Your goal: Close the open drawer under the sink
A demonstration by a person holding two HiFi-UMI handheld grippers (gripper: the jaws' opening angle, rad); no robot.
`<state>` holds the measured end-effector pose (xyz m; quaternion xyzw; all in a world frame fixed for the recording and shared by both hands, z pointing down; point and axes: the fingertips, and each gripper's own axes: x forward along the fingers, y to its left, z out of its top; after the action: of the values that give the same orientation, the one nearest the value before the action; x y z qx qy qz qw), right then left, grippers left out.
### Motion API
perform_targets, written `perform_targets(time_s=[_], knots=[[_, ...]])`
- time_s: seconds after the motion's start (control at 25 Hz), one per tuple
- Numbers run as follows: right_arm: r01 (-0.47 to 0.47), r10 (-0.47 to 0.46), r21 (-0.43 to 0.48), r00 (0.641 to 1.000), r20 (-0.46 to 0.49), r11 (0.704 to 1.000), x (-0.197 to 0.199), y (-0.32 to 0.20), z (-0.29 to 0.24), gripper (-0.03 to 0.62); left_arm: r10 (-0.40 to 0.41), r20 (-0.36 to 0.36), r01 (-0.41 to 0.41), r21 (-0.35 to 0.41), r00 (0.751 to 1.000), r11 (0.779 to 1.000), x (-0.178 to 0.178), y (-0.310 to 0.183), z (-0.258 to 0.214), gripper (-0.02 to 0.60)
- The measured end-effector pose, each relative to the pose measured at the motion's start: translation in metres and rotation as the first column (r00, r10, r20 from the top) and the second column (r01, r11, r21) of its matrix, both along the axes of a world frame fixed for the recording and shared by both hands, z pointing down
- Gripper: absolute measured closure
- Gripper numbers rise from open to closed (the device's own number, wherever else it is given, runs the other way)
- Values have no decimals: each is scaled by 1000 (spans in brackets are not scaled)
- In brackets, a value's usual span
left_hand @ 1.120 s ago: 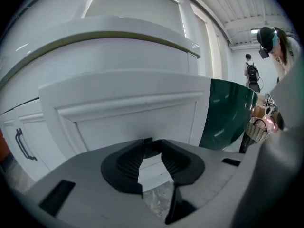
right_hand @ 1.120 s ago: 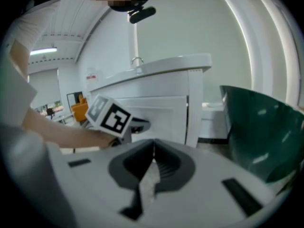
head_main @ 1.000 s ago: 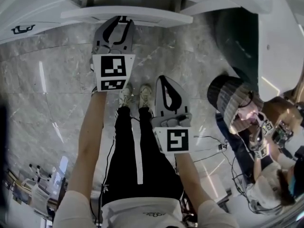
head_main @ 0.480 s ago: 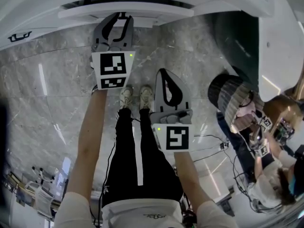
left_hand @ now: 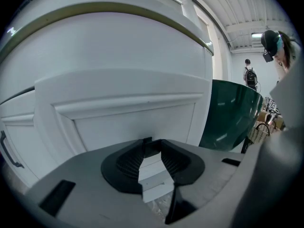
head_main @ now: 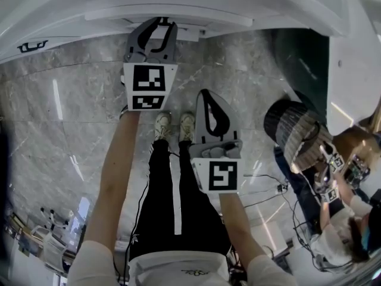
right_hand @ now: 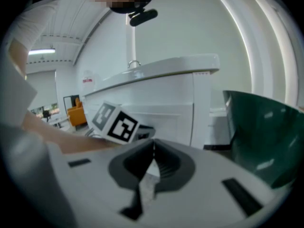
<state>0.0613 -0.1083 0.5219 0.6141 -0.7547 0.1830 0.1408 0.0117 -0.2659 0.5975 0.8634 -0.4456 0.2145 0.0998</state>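
The white drawer front [head_main: 178, 18] shows at the top of the head view, sticking out slightly from the white sink cabinet [head_main: 71, 11]. My left gripper [head_main: 166, 21] has its tips right at that front, jaws partly open, nothing between them. In the left gripper view the panelled drawer front [left_hand: 128, 118] fills the space just ahead of the left gripper [left_hand: 151, 142]. My right gripper [head_main: 206, 94] hangs back over the floor, shut and empty. In its own view the right gripper [right_hand: 153, 145] has its tips together, pointing at the cabinet [right_hand: 161, 94].
A dark green tub [head_main: 303, 58] stands right of the cabinet, also seen as the green tub [left_hand: 230, 113]. A seated person [head_main: 297, 130] with cables is at the right. A black handle [head_main: 33, 43] marks the neighbouring door. The wearer's shoes [head_main: 172, 124] stand on the marble floor [head_main: 59, 112].
The dark opening above the drawer front has narrowed and vanished as the front went back toward the cabinet. My left gripper followed it; the right gripper drifted forward slightly.
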Motion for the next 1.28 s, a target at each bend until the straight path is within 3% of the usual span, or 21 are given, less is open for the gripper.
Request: perform_targets(time_s=[0.36, 0.48, 0.76, 1.04, 1.28], knots=[[-4, 4, 14, 1000, 2, 1000, -1, 5, -1, 565, 7, -31, -8, -43, 999, 999, -1, 2, 3, 445], [-9, 9, 14, 1000, 4, 1000, -1, 10, -1, 565, 19, 12, -19, -31, 1000, 999, -1, 3, 3, 443], [22, -22, 23, 1000, -6, 999, -10, 21, -9, 565, -77, -13, 77, -15, 997, 997, -8, 7, -13, 407], [11, -11, 83, 1000, -3, 996, -9, 21, -51, 565, -144, -94, 147, 23, 985, 989, -18, 30, -71, 407], [-15, 14, 156, 1000, 7, 988, -14, 25, -129, 565, -187, -152, 206, 123, 971, 971, -41, 58, -171, 407]])
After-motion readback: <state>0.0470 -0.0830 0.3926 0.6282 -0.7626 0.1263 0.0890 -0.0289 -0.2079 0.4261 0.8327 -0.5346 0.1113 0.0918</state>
